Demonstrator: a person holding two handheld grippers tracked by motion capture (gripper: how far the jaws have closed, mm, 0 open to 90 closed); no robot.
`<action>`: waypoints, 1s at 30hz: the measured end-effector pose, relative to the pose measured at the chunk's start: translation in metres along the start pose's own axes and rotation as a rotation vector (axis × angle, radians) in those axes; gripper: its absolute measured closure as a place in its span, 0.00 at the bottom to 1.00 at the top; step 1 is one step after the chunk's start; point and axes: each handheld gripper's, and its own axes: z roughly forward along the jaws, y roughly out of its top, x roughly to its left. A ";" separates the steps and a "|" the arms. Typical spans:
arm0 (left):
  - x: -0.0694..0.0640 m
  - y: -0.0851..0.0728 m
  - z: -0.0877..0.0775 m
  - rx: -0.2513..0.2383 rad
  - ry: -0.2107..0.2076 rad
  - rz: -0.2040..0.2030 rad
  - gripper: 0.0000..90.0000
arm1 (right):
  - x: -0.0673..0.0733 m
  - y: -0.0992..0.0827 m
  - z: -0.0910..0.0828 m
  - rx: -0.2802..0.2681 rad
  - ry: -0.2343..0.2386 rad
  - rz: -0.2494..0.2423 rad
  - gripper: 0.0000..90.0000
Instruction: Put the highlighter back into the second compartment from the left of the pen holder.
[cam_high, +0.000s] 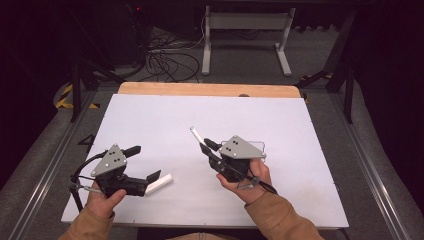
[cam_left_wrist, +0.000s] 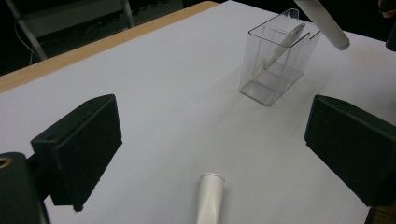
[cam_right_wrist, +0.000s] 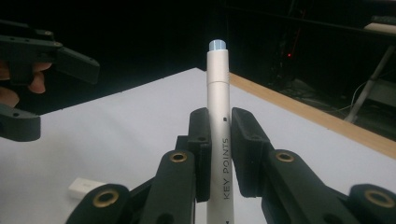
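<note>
The right gripper (cam_right_wrist: 219, 135) was clenched on a white pen (cam_right_wrist: 218, 121), held just left of the clear holder (cam_left_wrist: 279, 58) — a tilted tip could catch its rim. The left gripper (cam_left_wrist: 212, 135) stood released over the cap (cam_left_wrist: 208, 198), left of the holder.

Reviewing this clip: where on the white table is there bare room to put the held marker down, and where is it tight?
Free: the far half of the white table, up to the wooden edge strip, and the right side beyond the clear box. Tight: the near middle, where the cap lies by the open left gripper and the right gripper holds the marker.
</note>
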 end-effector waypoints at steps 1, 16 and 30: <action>0.000 0.000 0.000 0.000 0.001 -0.002 0.05 | -0.001 0.000 -0.001 -0.007 -0.004 0.000 0.88; 0.002 -0.001 -0.001 0.003 0.002 -0.012 0.06 | -0.026 0.001 -0.011 -0.054 -0.072 0.025 0.88; 0.001 -0.001 -0.001 0.004 0.007 -0.009 0.06 | -0.052 -0.006 -0.017 -0.077 -0.141 0.060 0.88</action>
